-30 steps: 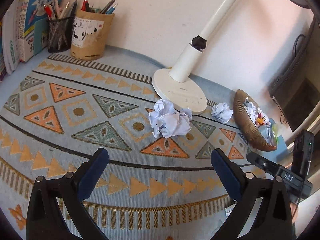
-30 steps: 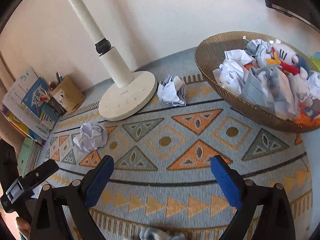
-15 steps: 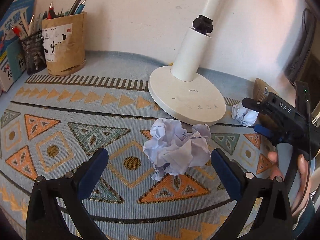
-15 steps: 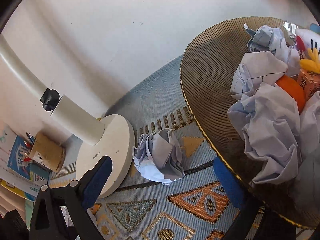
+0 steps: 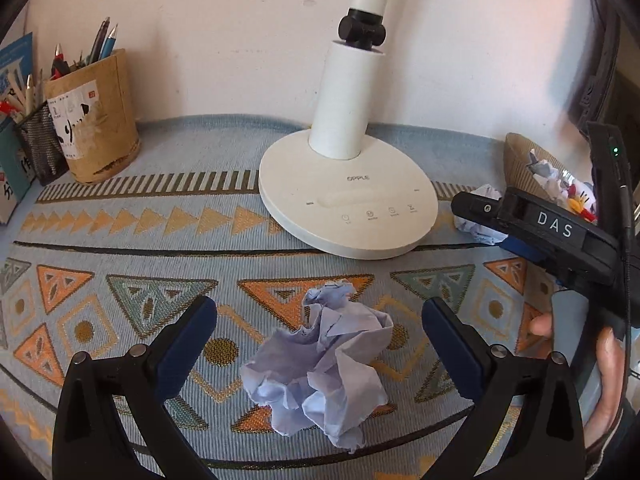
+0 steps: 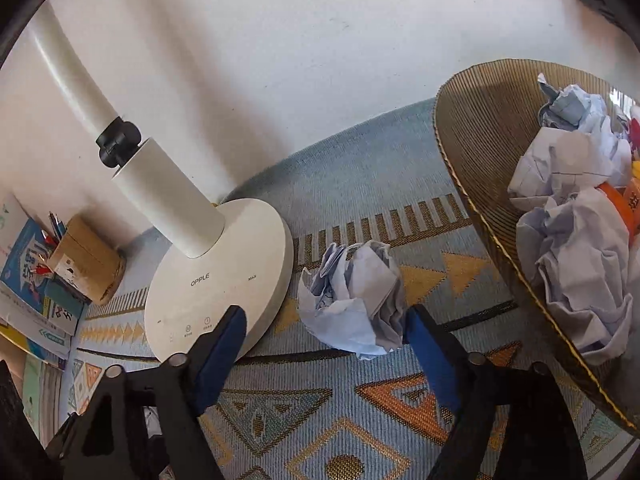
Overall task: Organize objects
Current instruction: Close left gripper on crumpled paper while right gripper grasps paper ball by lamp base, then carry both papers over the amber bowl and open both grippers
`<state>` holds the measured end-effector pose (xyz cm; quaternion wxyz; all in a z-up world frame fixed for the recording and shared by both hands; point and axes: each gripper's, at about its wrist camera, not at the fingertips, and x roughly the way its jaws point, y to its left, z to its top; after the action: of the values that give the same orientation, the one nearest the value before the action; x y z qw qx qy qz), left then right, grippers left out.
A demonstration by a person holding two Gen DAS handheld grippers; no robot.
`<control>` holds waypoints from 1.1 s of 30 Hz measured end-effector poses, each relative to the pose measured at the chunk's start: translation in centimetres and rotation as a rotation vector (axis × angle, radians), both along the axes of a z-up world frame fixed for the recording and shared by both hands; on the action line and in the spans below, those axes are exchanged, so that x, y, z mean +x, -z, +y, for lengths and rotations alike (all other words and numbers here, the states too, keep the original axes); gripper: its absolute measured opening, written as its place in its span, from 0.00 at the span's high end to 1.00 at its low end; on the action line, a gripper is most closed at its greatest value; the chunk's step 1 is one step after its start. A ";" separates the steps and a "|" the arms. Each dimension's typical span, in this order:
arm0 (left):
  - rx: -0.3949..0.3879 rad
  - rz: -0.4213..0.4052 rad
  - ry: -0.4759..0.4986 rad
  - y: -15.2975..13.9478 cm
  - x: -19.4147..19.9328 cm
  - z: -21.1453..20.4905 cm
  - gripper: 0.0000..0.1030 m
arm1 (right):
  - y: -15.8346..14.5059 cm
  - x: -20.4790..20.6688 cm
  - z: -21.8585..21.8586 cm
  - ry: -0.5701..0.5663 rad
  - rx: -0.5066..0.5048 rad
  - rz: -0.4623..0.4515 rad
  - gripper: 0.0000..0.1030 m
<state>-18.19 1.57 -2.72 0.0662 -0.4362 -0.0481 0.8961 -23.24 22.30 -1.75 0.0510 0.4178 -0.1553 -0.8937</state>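
Left tongs [image 5: 320, 344]: spread wide, straddling a crumpled paper ball [image 5: 324, 364] on the patterned desk cloth [image 5: 120, 240]; pads clear of the paper on both sides, evidently lined up for a pinch.

Right tongs [image 6: 326, 344]: closing on a second paper wad [image 6: 352, 300]; right pad just touching its edge, left pad short of it, so not yet gripped. Wad lying between lamp base [image 6: 216, 280] at left and woven basket [image 6: 480, 152] at right.

Basket: already filled with similar crumpled paper, presumably the collecting place.

Far left, by the wall: pen holder [image 5: 94, 120] and books [image 6: 28, 264], upright, out of the working area.
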 end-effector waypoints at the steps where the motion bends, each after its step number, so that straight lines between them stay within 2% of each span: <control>1: -0.005 -0.044 0.006 0.5 -0.5 0.2 0.01 | 0.3 0.0 -0.1 -0.012 0.005 0.000 0.41; 2: -0.005 -0.068 0.006 0.9 -0.6 0.3 0.02 | 0.5 0.0 -0.1 -0.021 0.011 0.002 0.47; 3: -0.022 -0.050 -0.002 0.6 -0.4 0.1 0.07 | 0.6 0.4 -0.3 -0.034 0.009 0.000 0.59; 4: -0.036 -0.040 -0.005 0.5 -0.1 0.2 0.13 | 0.8 0.4 -0.3 -0.047 0.004 -0.006 0.61; 6: -0.045 -0.048 0.004 0.3 0.4 0.2 0.44 | 0.8 0.6 -0.3 -0.053 0.002 0.006 0.61; 9: -0.034 -0.031 -0.009 -0.1 2.0 -0.5 0.60 | 0.3 1.3 -0.5 -0.084 0.002 0.041 0.61; 12: -0.022 -0.015 -0.036 -0.3 3.7 -1.7 0.60 | -0.3 2.3 -1.0 -0.133 0.010 0.077 0.61; 13: 0.004 -0.006 -0.032 -0.4 4.4 -2.1 0.60 | -0.5 2.7 -1.4 -0.147 0.020 0.085 0.61; 16: 0.038 0.008 -0.036 -0.9 6.8 -3.1 0.60 | -1.0 3.7 -2.1 -0.181 0.022 0.075 0.61; 19: 0.054 0.019 -0.018 -1.2 9.1 -3.4 0.60 | -2.0 6.4 -1.5 -0.223 0.005 0.056 0.61; 22: 0.041 0.032 0.002 -1.4 11.0 -2.9 0.60 | -2.3 10.1 -0.7 -0.257 0.047 0.030 0.61; 29: 0.047 0.043 0.075 -1.6 14.2 -1.0 0.60 | -0.6 18.3 3.3 -0.192 0.103 -0.012 0.61; 33: 0.047 0.043 0.125 -1.7 14.8 1.1 0.60 | -1.0 21.8 4.7 -0.167 0.097 0.020 0.61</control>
<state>-3.41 2.70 -1.01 0.1332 -0.4175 -0.0403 0.8979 -1.43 26.97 -0.73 0.1066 0.4223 -0.0759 -0.8969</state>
